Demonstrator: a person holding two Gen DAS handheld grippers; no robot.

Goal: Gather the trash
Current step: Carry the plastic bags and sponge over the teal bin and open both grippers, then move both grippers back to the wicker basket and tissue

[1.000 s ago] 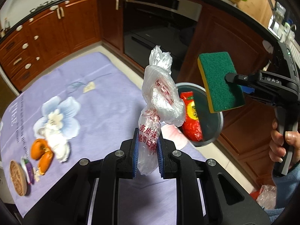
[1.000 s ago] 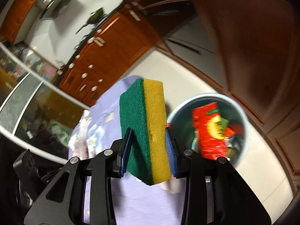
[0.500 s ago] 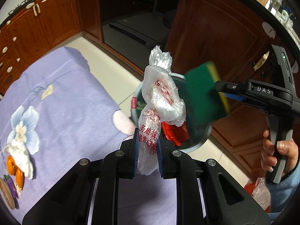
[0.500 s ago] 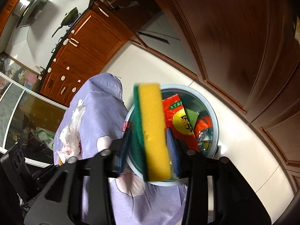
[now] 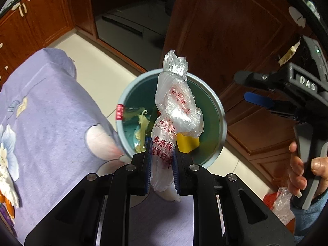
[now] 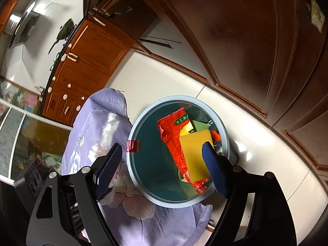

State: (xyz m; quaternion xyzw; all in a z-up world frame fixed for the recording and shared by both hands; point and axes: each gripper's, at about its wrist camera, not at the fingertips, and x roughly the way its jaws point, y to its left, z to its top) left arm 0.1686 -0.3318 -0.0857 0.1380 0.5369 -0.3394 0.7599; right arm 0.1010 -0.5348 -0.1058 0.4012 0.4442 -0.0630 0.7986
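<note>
My left gripper (image 5: pixel 162 151) is shut on a crumpled clear plastic bag (image 5: pixel 174 110) with red print, held over the round blue trash bin (image 5: pixel 220 110). My right gripper (image 6: pixel 162 160) is open and empty above the same bin (image 6: pixel 135 135). The yellow and green sponge (image 6: pixel 194 153) lies inside the bin on a red wrapper (image 6: pixel 172 139). The sponge also shows in the left wrist view (image 5: pixel 187 142), partly behind the bag. The right gripper shows in the left wrist view (image 5: pixel 252 88), to the right of the bin.
The bin stands on the pale tiled floor (image 6: pixel 164 78) against the table with the purple flowered cloth (image 5: pixel 51 123). Dark wooden cabinets (image 5: pixel 215 30) rise behind it. Orange peel and white tissue (image 5: pixel 6 184) lie at the cloth's left edge. A plastic bag (image 5: pixel 283 203) lies low right.
My right gripper opened and the sponge dropped into the bin. My left gripper carried the plastic bag from above the table to over the bin.
</note>
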